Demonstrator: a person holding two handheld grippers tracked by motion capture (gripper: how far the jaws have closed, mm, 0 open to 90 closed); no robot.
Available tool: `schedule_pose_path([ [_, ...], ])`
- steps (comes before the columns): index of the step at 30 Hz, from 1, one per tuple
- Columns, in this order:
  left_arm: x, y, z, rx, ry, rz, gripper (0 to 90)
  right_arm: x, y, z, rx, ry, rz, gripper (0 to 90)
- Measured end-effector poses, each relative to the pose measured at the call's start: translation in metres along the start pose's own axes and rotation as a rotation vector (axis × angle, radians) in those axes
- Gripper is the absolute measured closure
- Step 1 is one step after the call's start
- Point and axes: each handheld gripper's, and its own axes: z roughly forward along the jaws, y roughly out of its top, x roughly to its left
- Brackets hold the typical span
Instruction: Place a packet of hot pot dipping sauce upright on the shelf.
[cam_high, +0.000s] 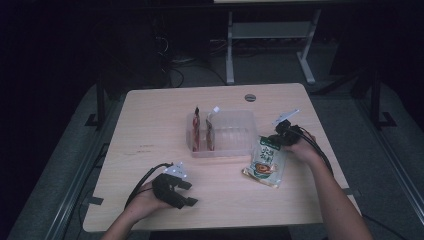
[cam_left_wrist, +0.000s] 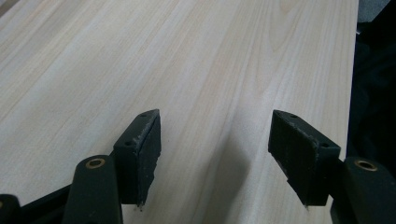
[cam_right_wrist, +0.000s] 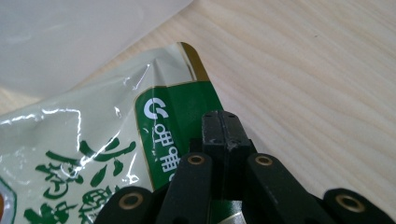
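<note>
1. High view: a pale wooden desk (cam_high: 150, 125) seen from above. The right tongs (cam_high: 276, 142) are clamped on the top edge of a green and white snack packet (cam_high: 265, 162), which lies flat on the desk just in front of them, toward the person. Just to the left of the right tongs sits a clear plastic bin (cam_high: 230, 132). Two slim sachets (cam_high: 202, 131) stand upright at its left end; the rest of the bin looks empty. The left tongs (cam_high: 186, 192) rest near the desk's front edge, well apart from the bin and the packet.

2. Left gripper view: the left tongs (cam_left_wrist: 215, 158) are spread wide with nothing between them, over bare desk.

3. Right gripper view: the right tongs (cam_right_wrist: 223, 135) are pressed together on the green corner band of the packet (cam_right_wrist: 93, 154). The bin's cloudy wall (cam_right_wrist: 70, 37) lies just beyond the packet.

4. Progress, as a judgement: the work looks like filling the bin. Two sachets are in; the packet is gripped but not yet lifted, so carrying it over and dropping it in remains.
</note>
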Motion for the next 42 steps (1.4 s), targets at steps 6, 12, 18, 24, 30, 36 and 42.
schedule_pose_path([
  [6,-0.001,0.0,0.0,-0.002,-0.001,-0.001,34.0,0.007,-0.006,-0.007,0.023,0.025,-0.037,90.0],
  [12,-0.002,0.002,0.0,-0.004,-0.002,0.006,34.0,0.022,-0.016,-0.017,0.048,0.078,-0.065,90.0],
  [18,-0.002,0.003,0.0,-0.014,0.005,0.01,33.9,0.044,-0.021,-0.023,0.057,0.136,-0.103,90.0],
  [24,-0.003,0.005,-0.001,-0.032,0.016,0.015,34.0,0.068,-0.023,-0.025,0.043,0.206,-0.133,90.0],
  [30,-0.005,0.008,-0.002,-0.05,0.029,0.023,33.6,0.094,-0.017,-0.019,0.031,0.266,-0.198,90.0],
  [36,-0.011,0.013,0.002,-0.068,0.039,0.022,32.6,0.115,-0.009,-0.012,0.028,0.296,-0.258,90.0],
  [42,-0.023,0.026,0.013,-0.09,0.048,0.036,32.5,0.113,-0.008,-0.025,-0.028,0.286,-0.236,81.2],
])
